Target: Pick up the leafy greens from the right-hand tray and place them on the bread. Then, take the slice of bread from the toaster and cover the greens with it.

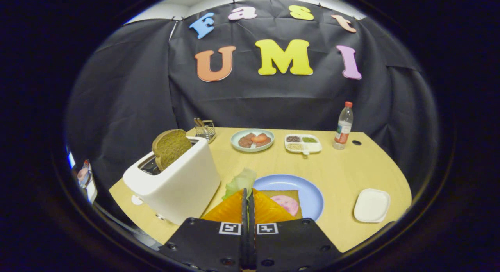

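Note:
My gripper (pixel 248 193) is shut on the leafy greens (pixel 240 182), a pale green leaf that sticks out past the fingertips to the left. Just beyond the fingers and slightly right lies a blue plate (pixel 312 194) with a brown bread slice (pixel 291 194) on it, topped by a round pink slice of ham (pixel 288 203). The greens hang over the plate's left rim. Left of the fingers stands a white toaster (pixel 177 182) with a dark brown slice of bread (pixel 170 147) sticking up out of its slot. A small white tray (pixel 371 205) lies right of the plate.
At the back of the wooden table (pixel 343 170) are a pale green plate with meat pieces (pixel 252 140), a white divided dish of seasonings (pixel 303 144), a plastic bottle with a red cap (pixel 343 126) and a wire holder (pixel 206 129).

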`<action>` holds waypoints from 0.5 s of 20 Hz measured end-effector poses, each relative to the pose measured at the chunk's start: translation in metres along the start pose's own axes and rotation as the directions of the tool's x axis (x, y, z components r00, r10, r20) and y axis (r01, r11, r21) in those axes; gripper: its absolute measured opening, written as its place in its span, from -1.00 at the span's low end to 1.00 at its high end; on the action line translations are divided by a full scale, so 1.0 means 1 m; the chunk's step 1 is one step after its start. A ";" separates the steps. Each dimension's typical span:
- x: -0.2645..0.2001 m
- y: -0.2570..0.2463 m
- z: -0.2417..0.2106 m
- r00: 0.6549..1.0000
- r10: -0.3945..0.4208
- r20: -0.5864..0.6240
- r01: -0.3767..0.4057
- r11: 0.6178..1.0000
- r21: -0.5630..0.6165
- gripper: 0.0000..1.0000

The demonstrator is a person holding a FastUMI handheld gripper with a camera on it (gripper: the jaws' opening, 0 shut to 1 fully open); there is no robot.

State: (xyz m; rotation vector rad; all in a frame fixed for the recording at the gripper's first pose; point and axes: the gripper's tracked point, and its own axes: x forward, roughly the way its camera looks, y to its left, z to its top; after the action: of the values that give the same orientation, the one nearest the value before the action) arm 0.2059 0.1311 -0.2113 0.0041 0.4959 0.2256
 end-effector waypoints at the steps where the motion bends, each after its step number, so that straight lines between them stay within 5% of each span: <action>1: 0.010 -0.005 -0.004 1.000 -0.007 -0.014 0.007 1.000 0.011 -1.00; 10: 0.072 -0.052 -0.007 0.998 -0.045 -0.038 0.046 0.999 0.029 -1.00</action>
State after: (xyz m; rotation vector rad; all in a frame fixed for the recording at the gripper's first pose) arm 0.2750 0.0956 -0.2538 0.0176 0.5360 0.1737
